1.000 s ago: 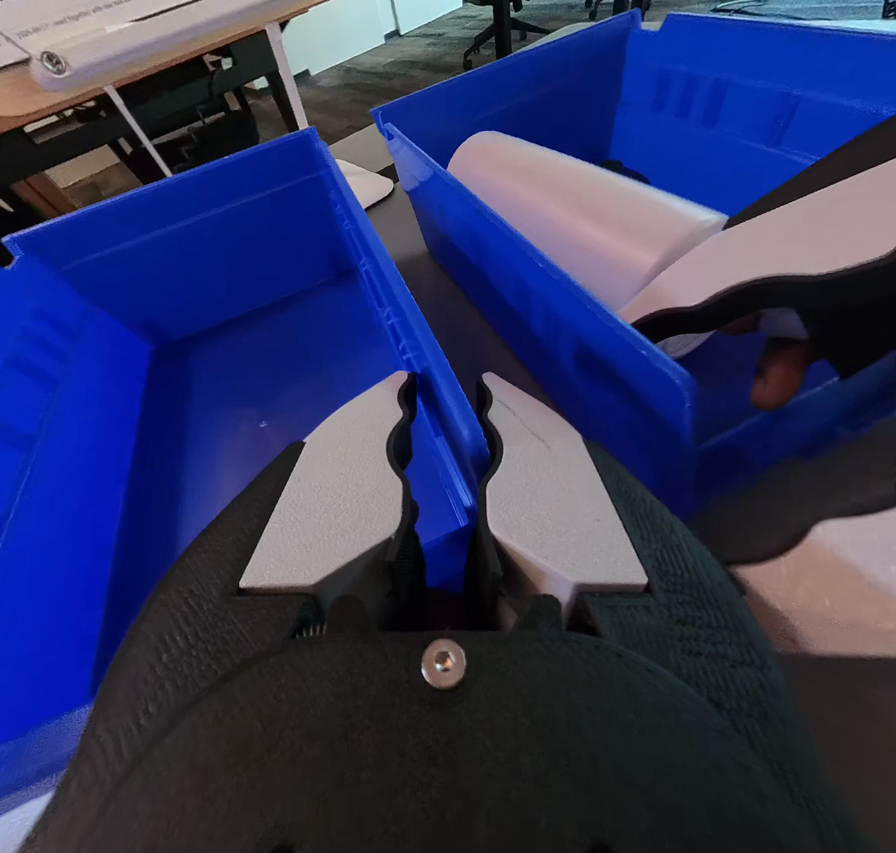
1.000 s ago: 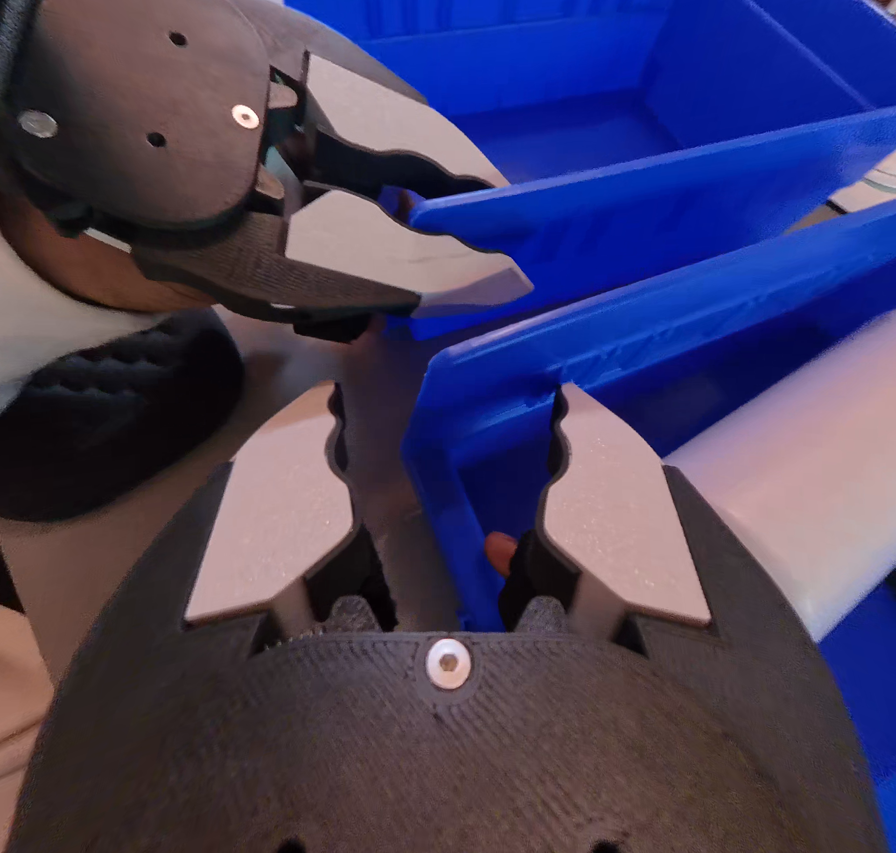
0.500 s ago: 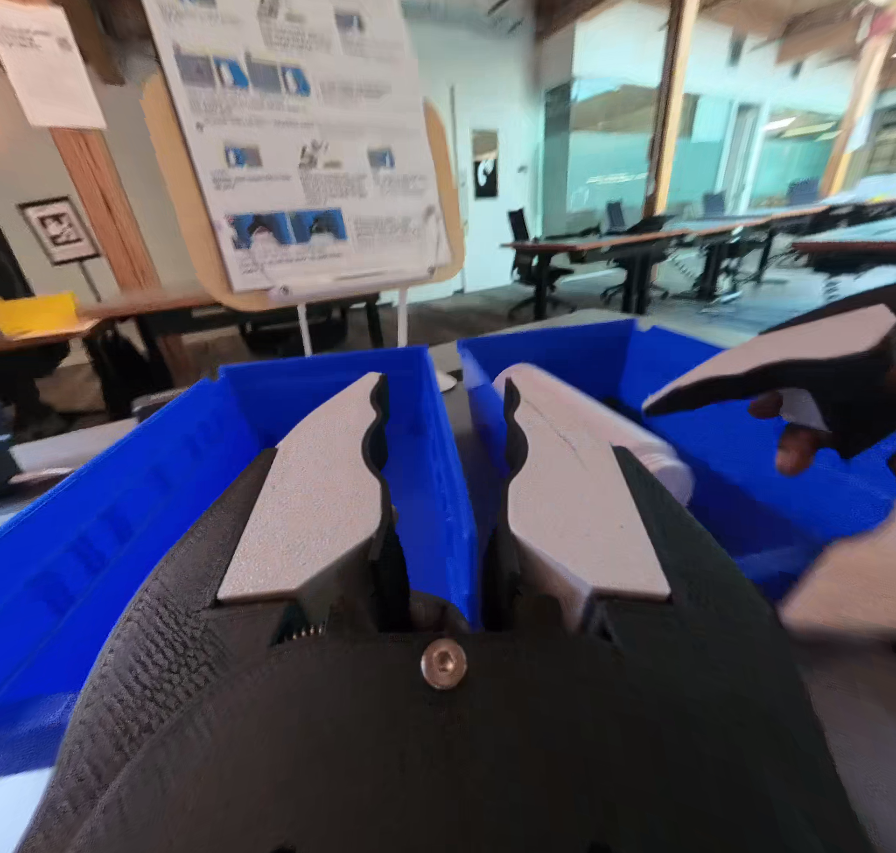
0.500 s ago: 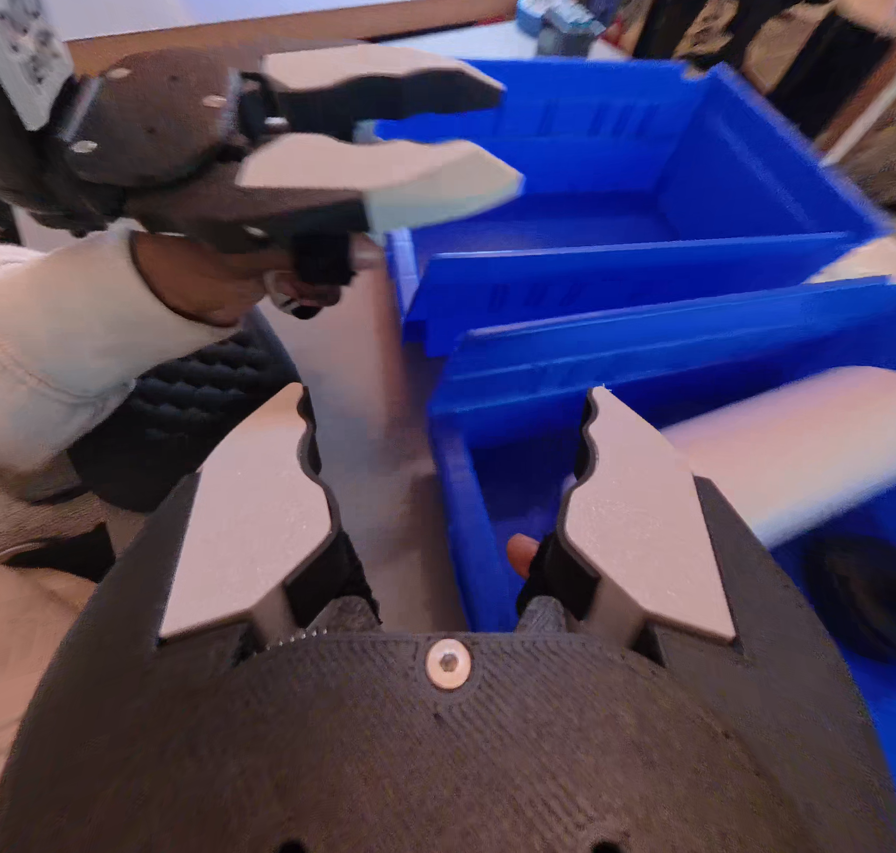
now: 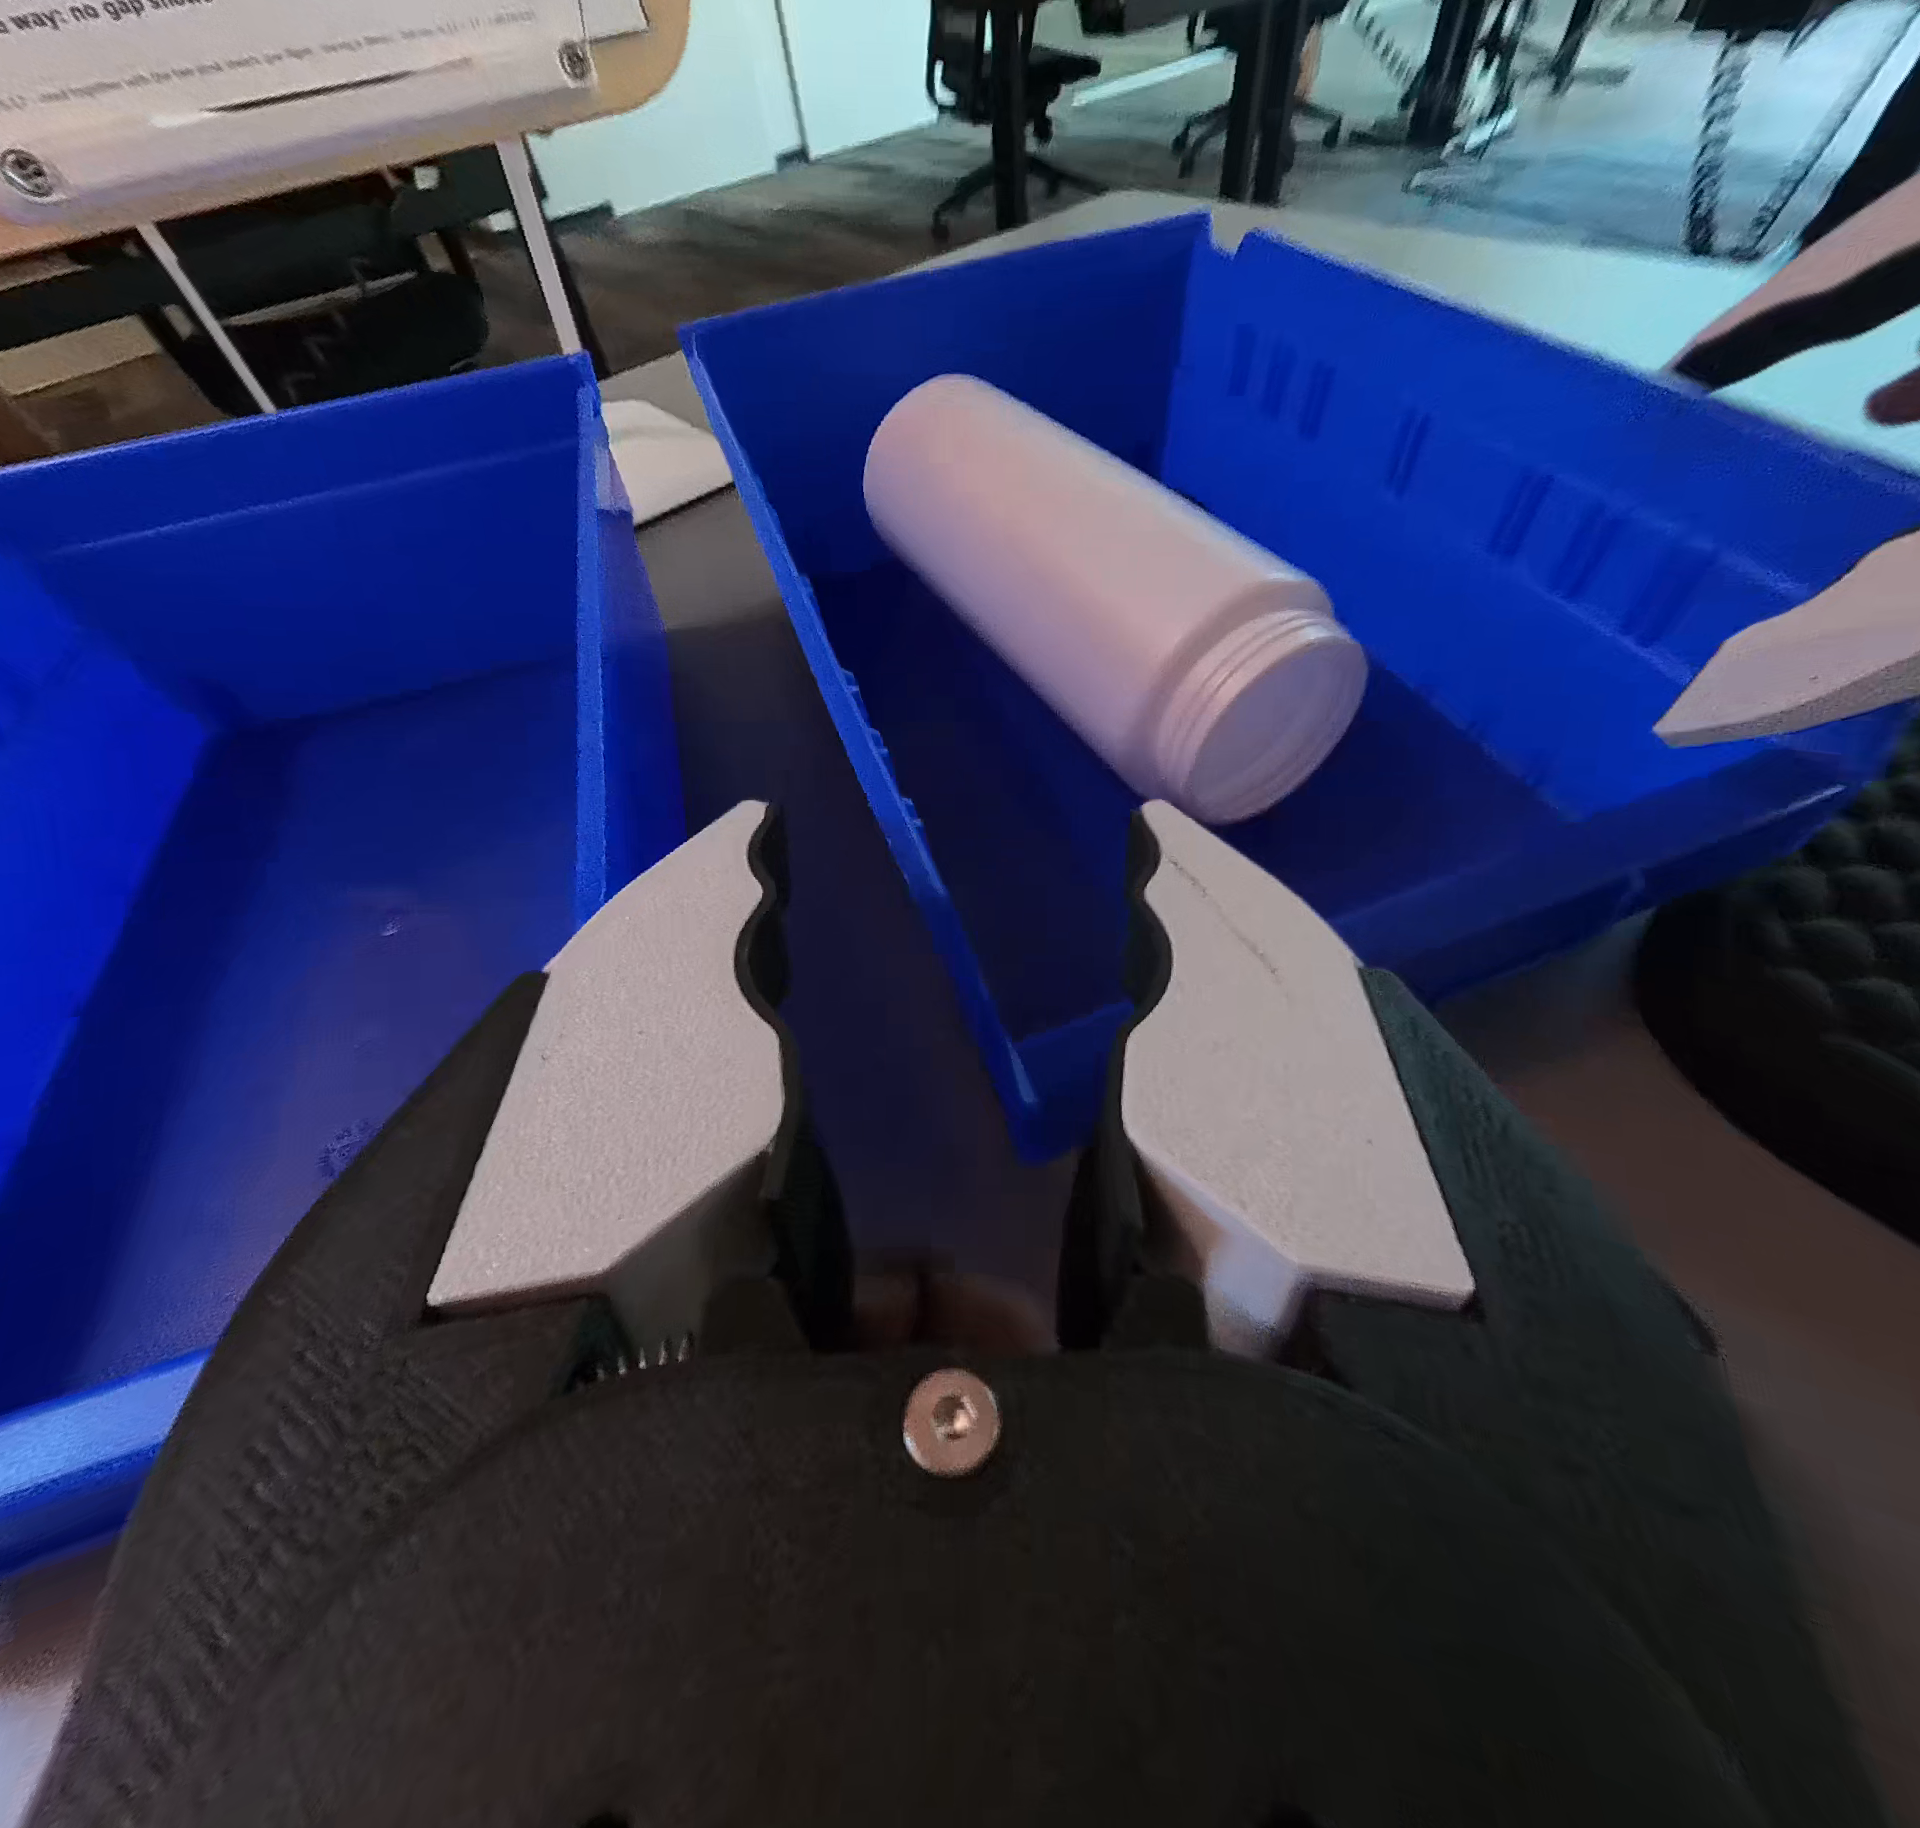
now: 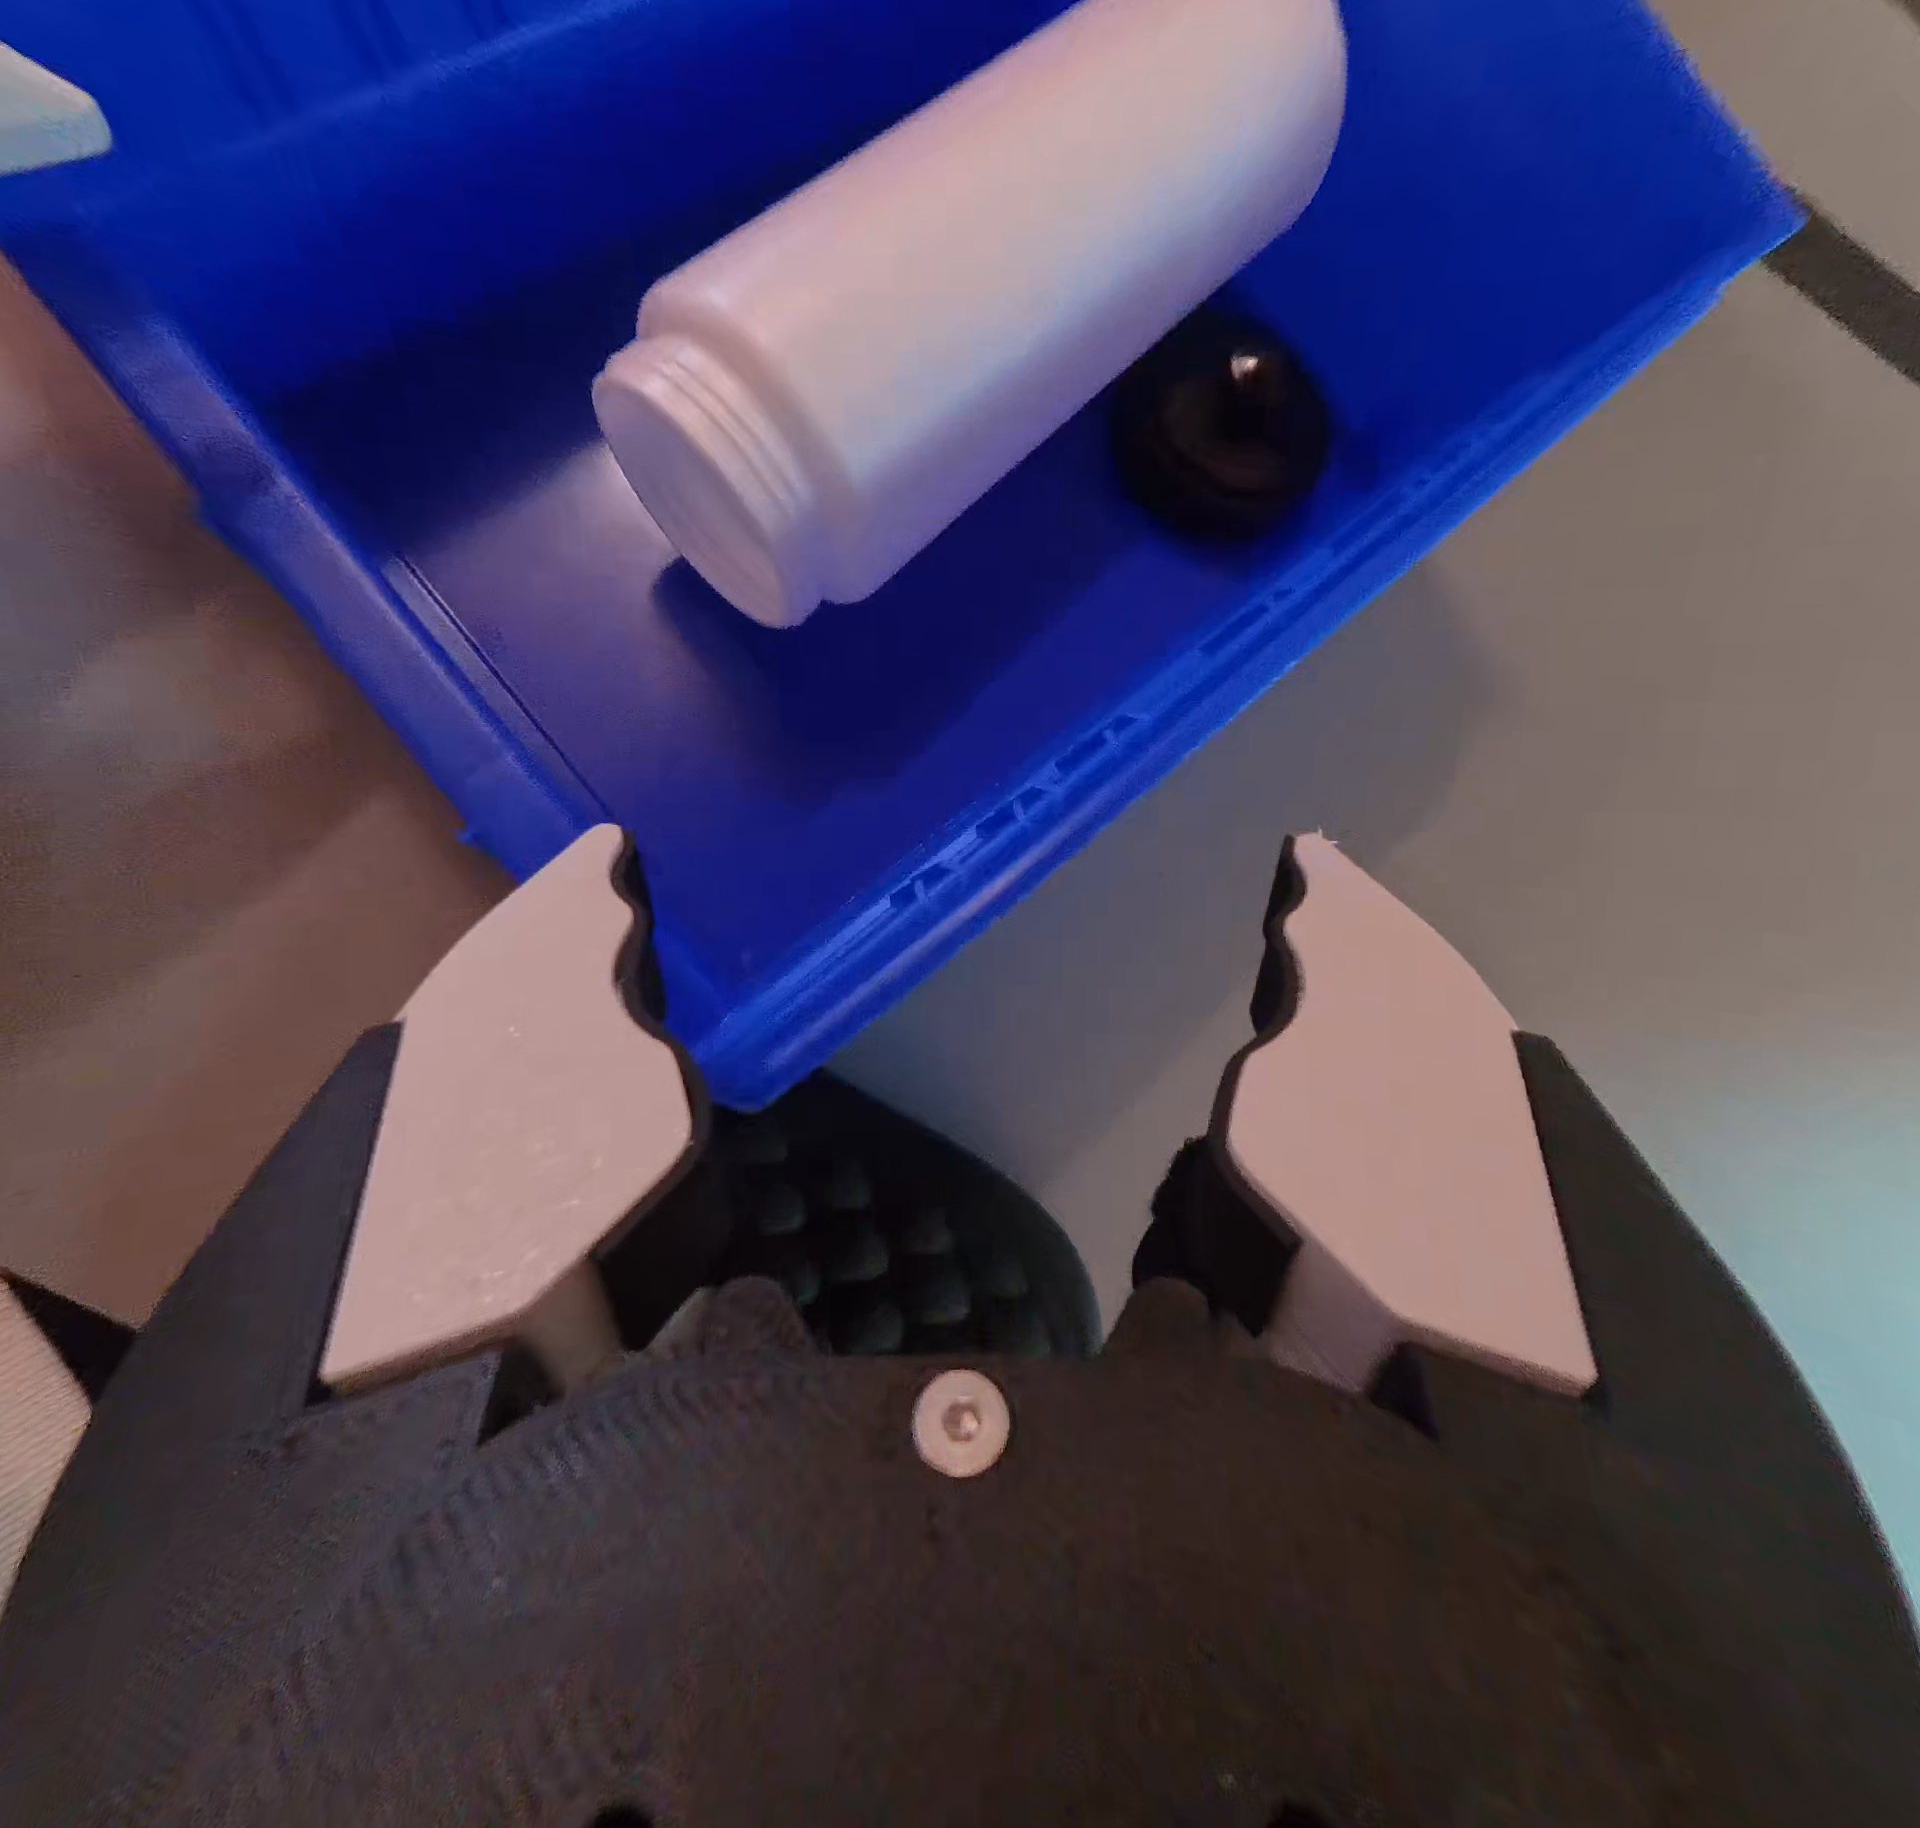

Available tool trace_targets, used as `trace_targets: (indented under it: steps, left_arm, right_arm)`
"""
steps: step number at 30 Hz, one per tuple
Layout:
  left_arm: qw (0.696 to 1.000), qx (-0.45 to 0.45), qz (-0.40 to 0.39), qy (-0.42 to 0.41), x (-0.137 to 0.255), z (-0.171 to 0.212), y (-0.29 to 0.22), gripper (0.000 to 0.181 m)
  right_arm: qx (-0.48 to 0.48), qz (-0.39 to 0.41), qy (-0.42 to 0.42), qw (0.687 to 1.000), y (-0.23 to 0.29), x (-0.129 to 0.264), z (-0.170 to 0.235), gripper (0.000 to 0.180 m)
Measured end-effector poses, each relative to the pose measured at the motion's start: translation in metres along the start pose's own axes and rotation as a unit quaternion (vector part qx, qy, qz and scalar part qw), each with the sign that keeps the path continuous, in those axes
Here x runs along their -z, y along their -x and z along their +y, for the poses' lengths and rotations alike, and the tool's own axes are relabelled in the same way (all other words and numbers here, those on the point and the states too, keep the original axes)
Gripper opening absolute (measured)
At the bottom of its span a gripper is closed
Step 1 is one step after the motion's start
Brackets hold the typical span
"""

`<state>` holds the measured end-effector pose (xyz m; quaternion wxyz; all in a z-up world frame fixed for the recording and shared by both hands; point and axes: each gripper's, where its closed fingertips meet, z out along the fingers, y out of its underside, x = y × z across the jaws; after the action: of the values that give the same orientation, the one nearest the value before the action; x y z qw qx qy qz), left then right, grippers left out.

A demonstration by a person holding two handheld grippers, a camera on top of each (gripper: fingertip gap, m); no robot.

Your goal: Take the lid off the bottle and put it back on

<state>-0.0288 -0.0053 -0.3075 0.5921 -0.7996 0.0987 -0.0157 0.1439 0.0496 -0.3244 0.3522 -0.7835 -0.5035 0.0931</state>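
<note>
A pale matte cylindrical bottle (image 6: 966,272) lies on its side in a blue plastic bin (image 6: 1039,895), bare threaded neck pointing toward the lower left of the right wrist view, rounded base toward the upper right. Its round black lid (image 6: 1224,443) rests just beside it on the bin floor. The right tool (image 6: 961,947) hangs spread and empty below both, apparently nearer than the left tool (image 5: 951,911), also spread, outside the bin's corner.

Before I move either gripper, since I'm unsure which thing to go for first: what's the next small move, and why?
Probably bring the open right gripper down over the white bottle. It lies on its side in the blue bin, threads bare, the black lid loose beside it, and neither gripper holds anything.
</note>
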Motion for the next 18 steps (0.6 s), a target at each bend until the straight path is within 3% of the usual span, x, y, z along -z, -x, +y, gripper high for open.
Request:
trace_targets:
  steps: [3, 6, 7, 12, 18]
  left_arm:
    - [0.998, -0.049, -0.020, 0.046, -0.012, 0.010, 0.002, 0.057]
    - [0.996, -0.067, -0.041, 0.049, -0.022, 0.012, 0.004, 0.018]
    - [0.995, -0.074, -0.046, 0.043, -0.024, 0.010, 0.005, 0.015]
    - [0.994, -0.092, -0.049, 0.020, -0.021, -0.003, -0.002, 0.016]
    - [0.994, -0.095, -0.053, -0.014, -0.010, -0.034, -0.009, 0.017]
  right_arm:
    - [0.009, -0.021, 0.032, 0.999, 0.012, -0.015, 0.009, 0.094]
    - [0.011, -0.023, 0.053, 0.998, 0.015, -0.021, 0.013, 0.068]
    - [0.024, 0.005, 0.067, 0.997, 0.007, -0.021, 0.016, 0.060]
    - [0.050, 0.096, 0.040, 0.993, -0.022, -0.004, 0.006, 0.020]
    - [0.079, 0.177, 0.005, 0.981, -0.039, 0.034, -0.018, 0.016]
